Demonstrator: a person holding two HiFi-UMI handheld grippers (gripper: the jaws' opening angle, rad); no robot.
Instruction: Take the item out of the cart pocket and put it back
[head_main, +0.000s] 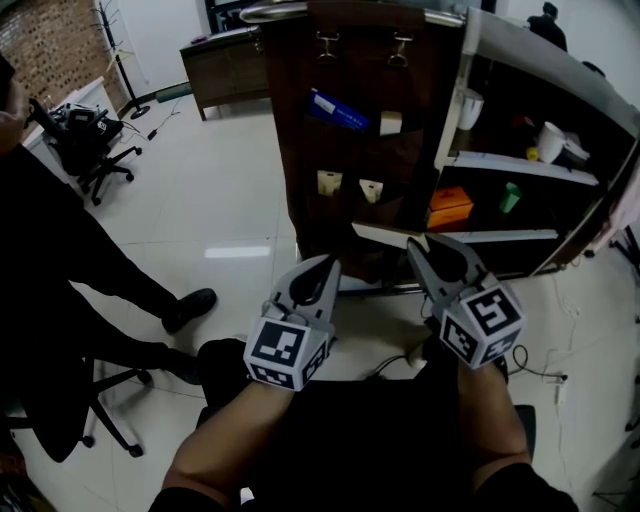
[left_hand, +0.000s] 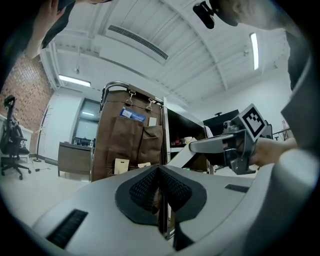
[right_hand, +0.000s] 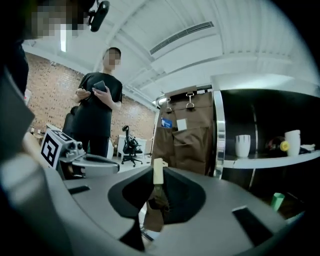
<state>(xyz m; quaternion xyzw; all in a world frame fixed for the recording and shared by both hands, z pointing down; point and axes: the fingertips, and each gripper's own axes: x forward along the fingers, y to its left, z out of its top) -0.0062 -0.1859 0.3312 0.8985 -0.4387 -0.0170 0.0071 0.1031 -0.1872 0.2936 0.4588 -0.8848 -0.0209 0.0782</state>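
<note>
Brown pocket organiser (head_main: 350, 150) up ahead. The right tool (right_hand: 160, 200) is clamped on a small cream card (right_hand: 158, 172), and the left tool (left_hand: 160, 187) is closed and empty.

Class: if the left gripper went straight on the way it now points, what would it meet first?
Most likely the brown pocket organizer, near its right edge; nothing shows between, though depth is unclear.

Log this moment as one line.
left claw: shut, empty | right claw: shut on pale card | brown pocket organizer: ahead on cart, card outside pockets
</note>
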